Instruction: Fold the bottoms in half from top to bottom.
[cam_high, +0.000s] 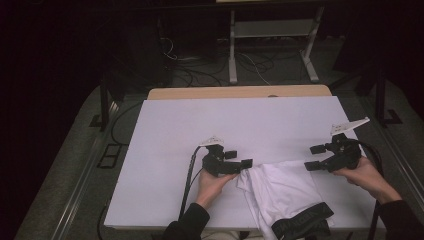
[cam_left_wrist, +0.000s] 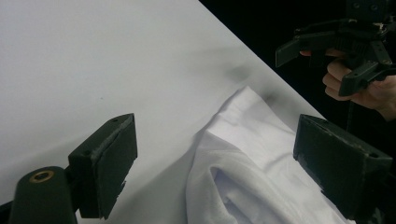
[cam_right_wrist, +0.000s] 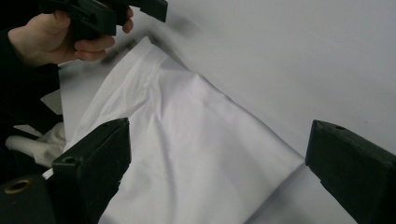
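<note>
A white garment (cam_high: 280, 192), with a dark band at its near end, lies rumpled on the white worktop (cam_high: 200, 125), at the near edge and right of the middle, part of it hanging off toward the person. The left tool (cam_high: 240, 166) sits right at the garment's left corner with its jaws wide apart; in the left gripper view the cloth (cam_left_wrist: 252, 163) rises between the two black jaws, yet neither pad presses on it. The right tool (cam_high: 315, 157) hovers just beside the garment's far right corner, and its jaws also stand wide apart, with nothing held; in the right gripper view the cloth (cam_right_wrist: 196, 154) spreads flat below and between them, its folded corner near the right jaw. The step in hand looks like the start of spreading or folding the garment: both tools are lined up on its two far corners, but no grip is made yet. The next move likely calls for each tool to dip to its corner, close firmly on the hem so that both layers are caught, and then draw the corners apart and away from the person to flatten the cloth. The left corner is bunched, so that tool may need to pinch low to avoid catching one loose fold alone.
</note>
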